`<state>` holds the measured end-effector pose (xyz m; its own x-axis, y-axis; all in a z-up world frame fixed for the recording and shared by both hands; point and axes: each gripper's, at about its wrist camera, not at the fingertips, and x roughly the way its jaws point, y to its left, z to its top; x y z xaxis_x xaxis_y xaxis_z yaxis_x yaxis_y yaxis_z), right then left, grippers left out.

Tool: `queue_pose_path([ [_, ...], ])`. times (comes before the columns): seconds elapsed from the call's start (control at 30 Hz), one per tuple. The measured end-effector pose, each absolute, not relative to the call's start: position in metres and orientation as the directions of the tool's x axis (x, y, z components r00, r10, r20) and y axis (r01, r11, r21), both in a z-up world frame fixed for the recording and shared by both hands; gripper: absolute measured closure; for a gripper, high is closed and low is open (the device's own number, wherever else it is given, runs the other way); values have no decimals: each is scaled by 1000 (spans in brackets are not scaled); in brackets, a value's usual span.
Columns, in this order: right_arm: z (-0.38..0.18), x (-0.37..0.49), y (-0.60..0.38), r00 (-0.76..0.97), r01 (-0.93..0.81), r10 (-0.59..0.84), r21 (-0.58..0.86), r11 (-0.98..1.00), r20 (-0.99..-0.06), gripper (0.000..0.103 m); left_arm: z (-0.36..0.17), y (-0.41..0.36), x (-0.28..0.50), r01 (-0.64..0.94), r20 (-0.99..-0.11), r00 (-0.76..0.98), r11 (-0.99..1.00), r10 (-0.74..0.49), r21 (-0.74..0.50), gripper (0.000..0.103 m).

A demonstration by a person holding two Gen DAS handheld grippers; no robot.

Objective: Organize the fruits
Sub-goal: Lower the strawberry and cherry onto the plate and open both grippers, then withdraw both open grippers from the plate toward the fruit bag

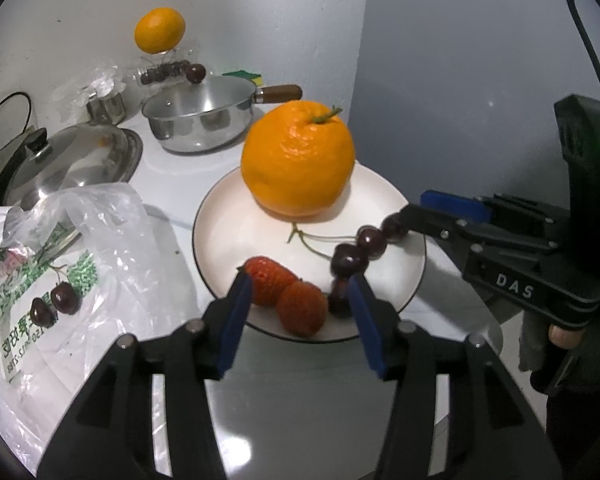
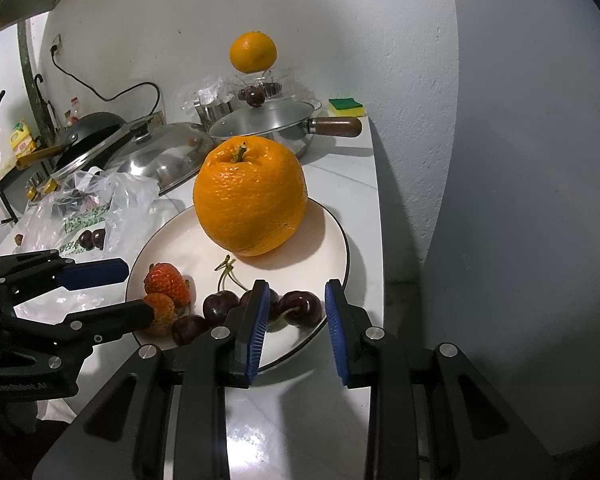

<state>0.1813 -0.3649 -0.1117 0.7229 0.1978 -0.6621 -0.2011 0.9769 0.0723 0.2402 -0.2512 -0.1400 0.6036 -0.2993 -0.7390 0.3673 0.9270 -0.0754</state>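
Observation:
A white plate (image 1: 224,236) (image 2: 332,232) holds a large orange (image 1: 298,160) (image 2: 250,198), two strawberries (image 1: 284,292) (image 2: 166,280) and several dark cherries (image 1: 364,244) (image 2: 220,306). My left gripper (image 1: 300,292) (image 2: 138,288) is open at the plate's near edge, its jaws either side of the strawberries. My right gripper (image 2: 294,306) (image 1: 414,210) is open at the plate's other edge, with one cherry (image 2: 300,308) between its jaws. Two more cherries (image 1: 54,304) (image 2: 92,238) lie on a plastic bag (image 1: 60,280) (image 2: 96,208).
At the back stand a steel saucepan (image 1: 200,116) (image 2: 268,124), a pot lid (image 1: 72,160) (image 2: 160,160), a second orange (image 1: 160,30) (image 2: 253,52) on a clear stand with cherries, and a sponge (image 2: 346,106). The counter's edge runs close by the plate, against the wall.

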Motion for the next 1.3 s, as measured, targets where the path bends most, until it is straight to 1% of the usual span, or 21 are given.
queue_pose_path([
  [0.57,-97,172,-349,735,-208,185,43,977,-652,72,-129,-232,231,342,-713,636,936,-295,-82,51],
  [0.63,-95,170,-346,736,-210,185,40,977,-651,71,-129,-228,229,340,-710,639,937,-296,-84,50],
  [0.7,-94,170,-343,737,-212,185,37,977,-650,67,-128,-224,228,335,-707,643,938,-295,-87,50],
  [0.9,-90,167,-331,738,-221,185,27,975,-649,66,-126,-211,225,312,-698,660,947,-277,-82,49],
  [0.97,-89,166,-328,737,-224,185,24,974,-650,66,-125,-207,224,303,-695,665,949,-274,-84,48],
  [1.0,-88,167,-326,737,-225,185,23,974,-650,66,-124,-204,223,299,-692,669,951,-271,-84,40],
  [1.03,-88,166,-323,737,-227,185,21,974,-651,66,-124,-202,223,293,-688,674,952,-269,-84,36],
  [1.3,-85,168,-305,734,-243,186,4,970,-653,66,-120,-183,219,268,-672,697,960,-252,-82,36],
])
